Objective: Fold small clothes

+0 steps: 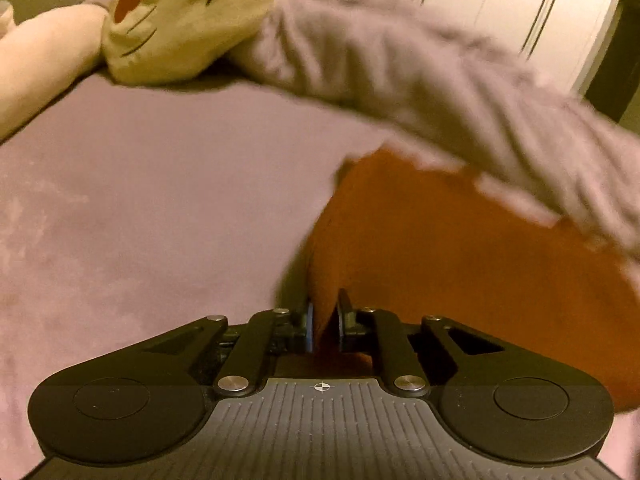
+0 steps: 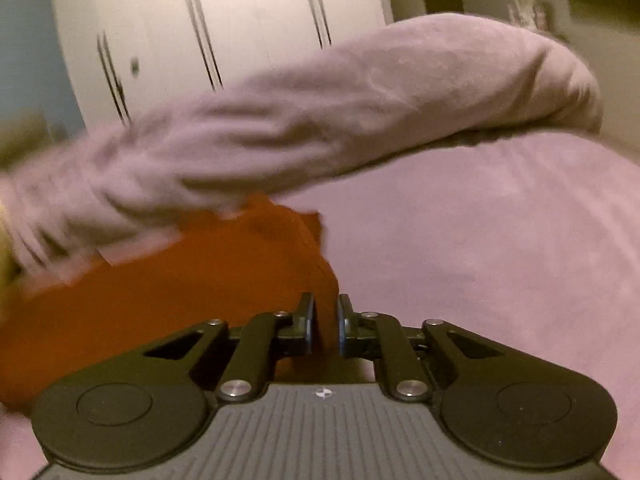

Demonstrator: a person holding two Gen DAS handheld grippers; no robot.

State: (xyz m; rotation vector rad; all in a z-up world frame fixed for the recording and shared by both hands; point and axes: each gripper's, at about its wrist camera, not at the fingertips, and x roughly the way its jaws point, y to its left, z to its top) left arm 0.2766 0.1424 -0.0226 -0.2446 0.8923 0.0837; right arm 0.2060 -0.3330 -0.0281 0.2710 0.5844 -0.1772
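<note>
An orange garment (image 1: pixel 460 240) is held up over the pink bed. My left gripper (image 1: pixel 324 320) is shut on its left edge, the cloth pinched between the blue pads. In the right wrist view the same orange garment (image 2: pixel 160 292) spreads to the left, and my right gripper (image 2: pixel 325 324) is shut on its right edge. The cloth hangs stretched between the two grippers and is blurred. Its far edge is hidden under a rumpled pink blanket (image 1: pixel 420 72).
The pink bed sheet (image 1: pixel 140 200) lies below. A cream plush toy (image 1: pixel 188 20) with a drawn face lies at the bed's back left. The pink blanket (image 2: pixel 320 120) bulges behind the garment. White wardrobe doors (image 2: pixel 240 20) stand beyond the bed.
</note>
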